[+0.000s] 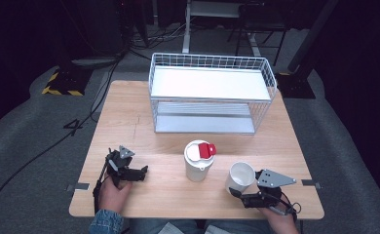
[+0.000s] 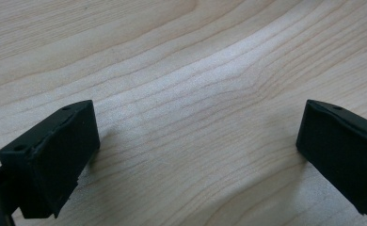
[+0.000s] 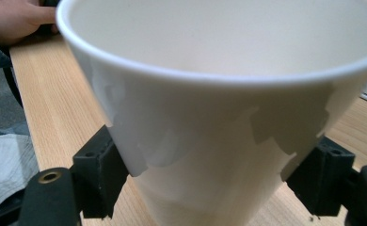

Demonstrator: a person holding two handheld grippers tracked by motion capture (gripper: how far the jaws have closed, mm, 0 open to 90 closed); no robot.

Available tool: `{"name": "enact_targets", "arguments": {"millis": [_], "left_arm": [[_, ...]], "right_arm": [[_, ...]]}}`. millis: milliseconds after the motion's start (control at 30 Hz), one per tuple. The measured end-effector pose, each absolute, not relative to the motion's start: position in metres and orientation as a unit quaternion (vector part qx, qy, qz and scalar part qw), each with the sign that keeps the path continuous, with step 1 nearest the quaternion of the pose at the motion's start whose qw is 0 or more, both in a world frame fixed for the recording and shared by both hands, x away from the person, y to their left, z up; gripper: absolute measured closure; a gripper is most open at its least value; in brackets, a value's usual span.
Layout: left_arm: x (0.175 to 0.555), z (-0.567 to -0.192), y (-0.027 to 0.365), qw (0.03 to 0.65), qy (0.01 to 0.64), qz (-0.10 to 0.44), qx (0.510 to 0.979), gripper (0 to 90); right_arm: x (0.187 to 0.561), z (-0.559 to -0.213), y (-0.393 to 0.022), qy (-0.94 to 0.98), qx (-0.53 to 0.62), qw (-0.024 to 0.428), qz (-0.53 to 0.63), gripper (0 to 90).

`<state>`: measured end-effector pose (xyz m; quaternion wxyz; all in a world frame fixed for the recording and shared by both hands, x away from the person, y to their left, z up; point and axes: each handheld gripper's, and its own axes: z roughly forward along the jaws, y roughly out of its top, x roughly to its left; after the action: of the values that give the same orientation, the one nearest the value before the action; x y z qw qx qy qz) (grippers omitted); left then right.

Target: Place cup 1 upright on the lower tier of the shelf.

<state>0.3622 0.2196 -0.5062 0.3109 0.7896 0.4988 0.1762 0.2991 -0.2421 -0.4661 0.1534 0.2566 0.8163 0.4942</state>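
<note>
A white cup (image 1: 240, 176) stands near the table's front right. My right gripper (image 1: 237, 191) reaches it from the front edge. In the right gripper view the cup (image 3: 219, 94) is wide-mouthed and empty, and my right gripper (image 3: 210, 183) is shut on its lower wall with a black jaw pressed on each side. My left gripper (image 1: 143, 171) rests on the wood at the front left. Its jaws point right toward a white tumbler (image 1: 199, 161) with a white lid and a red flap. In the left gripper view my left gripper (image 2: 195, 155) is open, with bare wood between its jaws.
A white wire rack (image 1: 207, 57) with two shelves stands at the back of the wooden table (image 1: 129, 122). The tumbler stands between the two grippers, close to the left of the cup. The person's other hand (image 3: 17, 19) lies at the far table edge in the right gripper view.
</note>
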Motion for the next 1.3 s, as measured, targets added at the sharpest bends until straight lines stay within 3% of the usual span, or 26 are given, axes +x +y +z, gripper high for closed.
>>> {"name": "enact_targets", "arguments": {"millis": [1300], "left_arm": [[0.362,-0.506,0.220,0.311,0.499,0.176,0.790,0.4]], "right_arm": [[0.368,-0.414,-0.237,0.805,0.292,0.174,0.487,23.8]]}}
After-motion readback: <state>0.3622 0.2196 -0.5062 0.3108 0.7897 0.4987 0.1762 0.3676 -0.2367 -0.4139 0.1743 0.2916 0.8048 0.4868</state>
